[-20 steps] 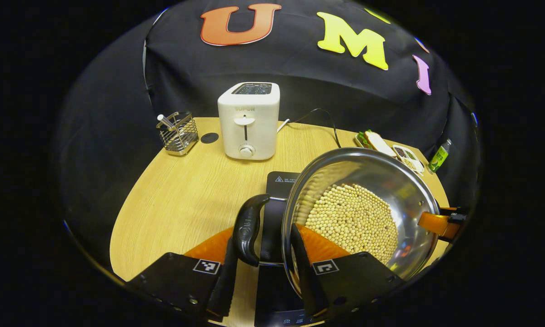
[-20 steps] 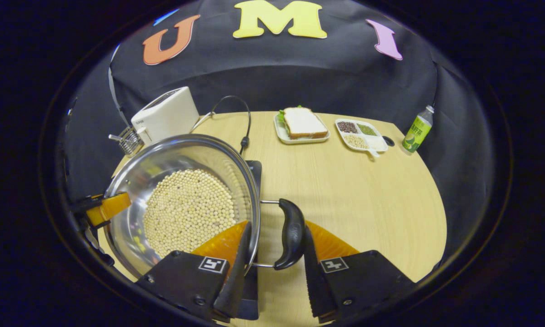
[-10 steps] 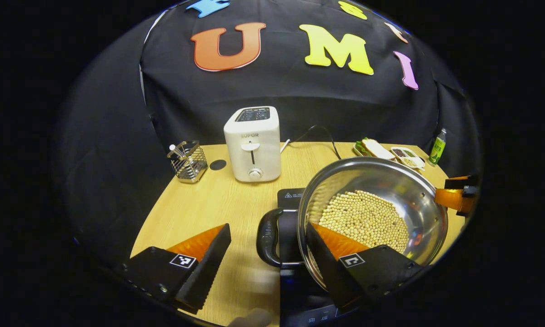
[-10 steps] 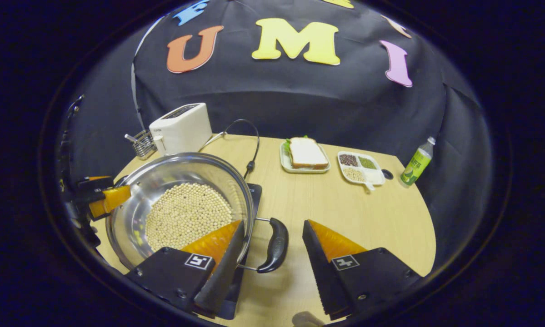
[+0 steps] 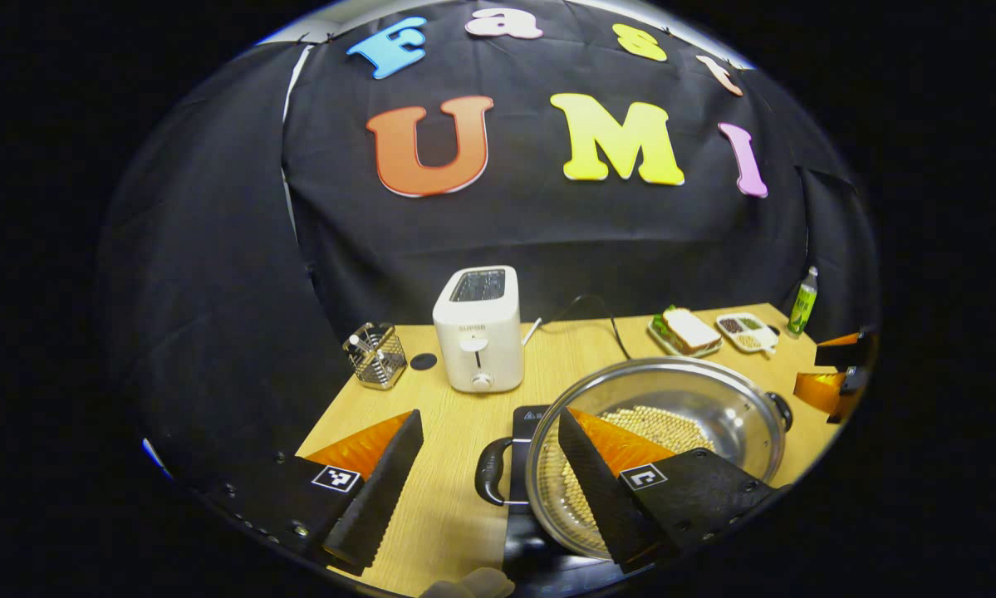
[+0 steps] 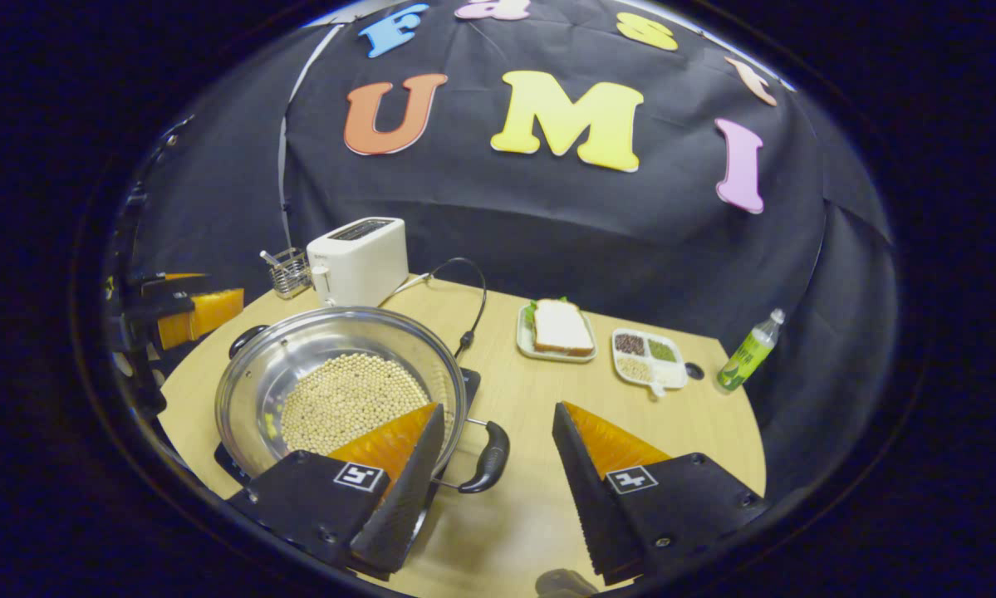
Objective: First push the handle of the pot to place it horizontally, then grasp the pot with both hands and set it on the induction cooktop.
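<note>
Pot (image 6: 340, 390) is sitting on the cooktop (image 5: 524, 415), both tools gaping wide, holding nothing.
Left tool (image 5: 489, 486) and right tool (image 6: 498, 490) are hovering near the handles; clipping one could be sliding the pot off-centre, maybe spilling beans (image 6: 348, 399).

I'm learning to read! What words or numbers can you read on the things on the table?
On the toaster: a short word on its front, too blurred to read.
On the induction cooktop: a tiny mark with print at its corner, too small to read.
On the green bottle: a label, too small to read.
No other writing on the table can be made out.
</note>
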Available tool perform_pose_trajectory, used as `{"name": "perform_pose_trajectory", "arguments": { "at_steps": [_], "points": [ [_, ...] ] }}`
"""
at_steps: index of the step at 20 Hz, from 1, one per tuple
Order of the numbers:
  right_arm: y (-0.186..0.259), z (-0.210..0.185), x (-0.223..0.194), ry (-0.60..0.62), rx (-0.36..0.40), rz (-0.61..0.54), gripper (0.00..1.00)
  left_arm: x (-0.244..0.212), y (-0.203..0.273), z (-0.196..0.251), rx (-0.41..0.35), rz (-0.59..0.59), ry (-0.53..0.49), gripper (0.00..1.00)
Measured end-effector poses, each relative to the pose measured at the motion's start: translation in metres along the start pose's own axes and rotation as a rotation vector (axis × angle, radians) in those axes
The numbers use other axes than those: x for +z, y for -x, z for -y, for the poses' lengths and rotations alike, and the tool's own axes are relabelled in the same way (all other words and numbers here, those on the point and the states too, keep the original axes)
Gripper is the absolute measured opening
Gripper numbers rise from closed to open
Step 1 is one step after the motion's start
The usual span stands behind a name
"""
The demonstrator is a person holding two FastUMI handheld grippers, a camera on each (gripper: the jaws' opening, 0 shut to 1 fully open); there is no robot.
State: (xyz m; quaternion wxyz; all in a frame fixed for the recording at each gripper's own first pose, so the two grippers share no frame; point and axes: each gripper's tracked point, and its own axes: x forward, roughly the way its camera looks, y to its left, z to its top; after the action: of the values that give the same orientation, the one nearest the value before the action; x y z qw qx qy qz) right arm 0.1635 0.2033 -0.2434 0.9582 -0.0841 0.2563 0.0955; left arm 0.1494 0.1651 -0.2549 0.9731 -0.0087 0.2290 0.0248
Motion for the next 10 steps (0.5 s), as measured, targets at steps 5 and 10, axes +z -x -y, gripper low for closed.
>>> {"name": "perform_pose_trajectory", "arguments": {
  "at_steps": [5,10],
  "points": [
    [0.058,0.029,0.045,-0.032,-0.006,0.11,0.83,0.06,0.061,0.038,-0.006,0.122,0.005,0.97],
    [0.123,0.076,0.077,-0.053,-0.025,0.219,0.83,0.103,0.122,0.092,-0.032,0.187,0.089,0.97]
  ]
}}
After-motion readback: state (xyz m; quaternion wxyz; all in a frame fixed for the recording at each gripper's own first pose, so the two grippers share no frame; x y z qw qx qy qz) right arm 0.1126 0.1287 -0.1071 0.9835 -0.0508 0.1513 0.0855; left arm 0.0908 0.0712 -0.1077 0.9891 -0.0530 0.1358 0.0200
